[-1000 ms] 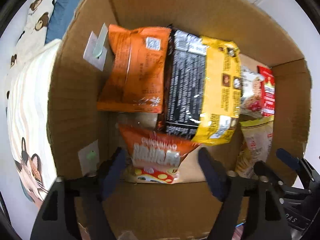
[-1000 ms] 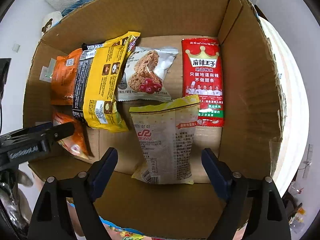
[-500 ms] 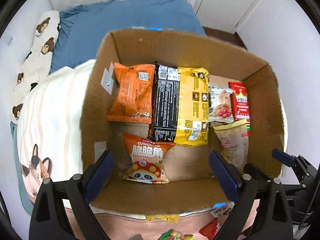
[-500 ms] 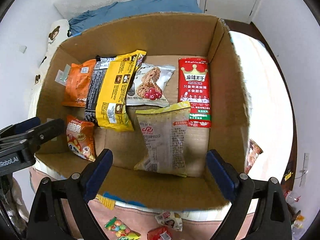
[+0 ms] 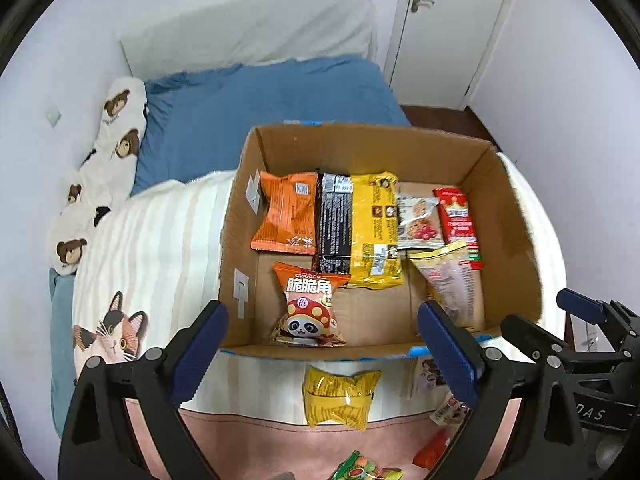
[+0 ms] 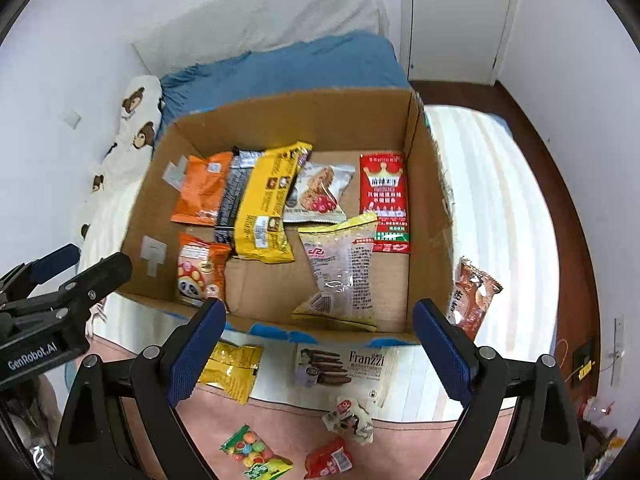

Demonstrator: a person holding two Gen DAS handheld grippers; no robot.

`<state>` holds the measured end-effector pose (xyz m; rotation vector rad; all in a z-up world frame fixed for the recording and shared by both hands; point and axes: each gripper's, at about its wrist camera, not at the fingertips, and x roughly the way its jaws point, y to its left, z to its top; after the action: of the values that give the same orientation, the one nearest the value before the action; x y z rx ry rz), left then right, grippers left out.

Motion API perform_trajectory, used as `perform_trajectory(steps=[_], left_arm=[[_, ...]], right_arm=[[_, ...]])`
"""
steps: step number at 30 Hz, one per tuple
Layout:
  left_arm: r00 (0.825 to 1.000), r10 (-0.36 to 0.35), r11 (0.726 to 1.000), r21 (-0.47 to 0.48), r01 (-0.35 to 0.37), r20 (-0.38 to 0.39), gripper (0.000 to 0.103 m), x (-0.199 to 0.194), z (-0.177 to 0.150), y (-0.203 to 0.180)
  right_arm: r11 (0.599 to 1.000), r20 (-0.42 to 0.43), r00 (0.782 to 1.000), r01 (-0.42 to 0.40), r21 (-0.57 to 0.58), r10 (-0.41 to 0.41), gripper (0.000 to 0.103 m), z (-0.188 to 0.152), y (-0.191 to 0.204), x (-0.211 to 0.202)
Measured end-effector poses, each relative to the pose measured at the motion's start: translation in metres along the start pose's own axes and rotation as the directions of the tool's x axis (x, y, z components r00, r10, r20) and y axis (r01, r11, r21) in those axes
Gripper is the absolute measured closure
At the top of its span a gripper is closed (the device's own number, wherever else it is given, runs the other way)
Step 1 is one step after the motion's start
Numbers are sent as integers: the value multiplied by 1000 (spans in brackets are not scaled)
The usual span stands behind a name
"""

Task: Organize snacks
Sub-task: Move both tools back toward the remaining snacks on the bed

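An open cardboard box (image 5: 508, 216) (image 6: 432, 208) on the bed holds several snack packets: an orange bag (image 5: 286, 212), a black and yellow pack (image 5: 360, 228), a panda bag (image 5: 310, 306), a red packet (image 6: 384, 196) and a clear bag (image 6: 342, 268). My left gripper (image 5: 322, 344) is open and empty above the box's near wall. My right gripper (image 6: 318, 344) is open and empty there too. Loose snacks lie in front of the box: a yellow packet (image 5: 338, 396) (image 6: 234, 366), a Franzzi pack (image 6: 344, 368), a candy bag (image 6: 256, 456) and a brown packet (image 6: 472, 296).
The box stands on a striped blanket (image 5: 152, 248) with a cat print. A blue sheet (image 5: 260, 112) and bear pillow (image 5: 108, 152) lie behind. A white door (image 6: 456, 16) and wooden floor (image 6: 560, 184) are at the right. A pink bed edge (image 6: 420, 436) is near.
Both grippers have pulled up and back out of the box, staying open and empty. The box's near wall and the loose snacks in front have come into view.
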<state>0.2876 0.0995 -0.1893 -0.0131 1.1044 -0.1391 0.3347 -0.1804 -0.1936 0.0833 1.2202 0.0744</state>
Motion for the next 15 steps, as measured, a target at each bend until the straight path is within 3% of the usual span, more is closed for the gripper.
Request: perform_trajectory(steps=[9, 15], left_arm=[[998, -25, 1000, -6, 26, 66, 6, -39, -16, -4], [997, -24, 1000, -16, 25, 69, 6, -44, -33, -4]], right_arm=[[1000, 85, 996, -27, -3, 27, 7, -18, 4, -50], [998, 88, 994, -67, 19, 65, 7, -31, 0, -59]])
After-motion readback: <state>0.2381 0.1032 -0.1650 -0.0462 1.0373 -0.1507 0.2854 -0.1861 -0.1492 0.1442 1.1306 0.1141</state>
